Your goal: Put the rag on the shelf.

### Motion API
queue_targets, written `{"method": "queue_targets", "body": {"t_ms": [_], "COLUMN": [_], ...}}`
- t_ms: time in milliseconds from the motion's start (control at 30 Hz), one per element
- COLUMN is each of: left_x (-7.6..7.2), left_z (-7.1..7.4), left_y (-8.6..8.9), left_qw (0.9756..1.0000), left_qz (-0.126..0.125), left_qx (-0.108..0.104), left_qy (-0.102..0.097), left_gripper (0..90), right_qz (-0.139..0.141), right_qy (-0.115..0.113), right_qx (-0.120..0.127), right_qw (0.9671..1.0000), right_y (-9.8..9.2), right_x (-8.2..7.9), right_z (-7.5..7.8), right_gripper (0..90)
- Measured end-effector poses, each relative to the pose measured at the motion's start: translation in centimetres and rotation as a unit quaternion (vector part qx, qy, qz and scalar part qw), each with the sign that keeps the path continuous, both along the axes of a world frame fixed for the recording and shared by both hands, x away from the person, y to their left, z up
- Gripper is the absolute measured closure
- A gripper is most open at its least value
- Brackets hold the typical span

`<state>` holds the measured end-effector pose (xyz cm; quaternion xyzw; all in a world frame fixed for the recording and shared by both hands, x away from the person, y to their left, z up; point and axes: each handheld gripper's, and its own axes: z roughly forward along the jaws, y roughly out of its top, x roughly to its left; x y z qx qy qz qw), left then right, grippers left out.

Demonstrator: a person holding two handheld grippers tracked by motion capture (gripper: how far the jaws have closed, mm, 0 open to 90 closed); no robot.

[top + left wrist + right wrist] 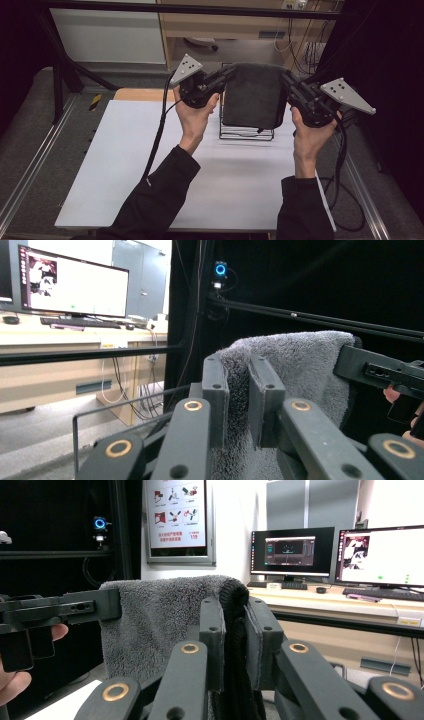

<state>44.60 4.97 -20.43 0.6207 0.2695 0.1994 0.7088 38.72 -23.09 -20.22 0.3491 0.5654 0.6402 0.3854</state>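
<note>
The left tongs (227, 75) and right tongs (286, 79) each pinch a top corner of the grey towel (252, 95), holding it above the wire rack (245, 132) on the white surface (150, 165). If one pinch slips, the towel could drop crooked.

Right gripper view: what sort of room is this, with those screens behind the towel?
Probably a lab or research workshop: computer monitors on a long desk, an instruction poster on the wall, and a camera with a glowing blue ring on black framing.
</note>
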Motion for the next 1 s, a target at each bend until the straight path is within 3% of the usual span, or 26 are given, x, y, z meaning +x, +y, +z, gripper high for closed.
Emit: {"method": "queue_targets", "body": {"t_ms": [1000], "left_x": [2.6], "left_z": [5.0], "left_y": [-1.0], "left_qw": [0.9995], "left_qz": [0.012], "left_qx": [-0.026], "left_qy": [-0.017], "left_gripper": [79.7], "right_qz": [-0.013], "right_qy": [-0.037], "right_qx": [-0.003], "right_qw": [0.9992], "right_y": [-0.4], "right_x": [2.9], "right_z": [5.3], "right_gripper": [80.5]}}
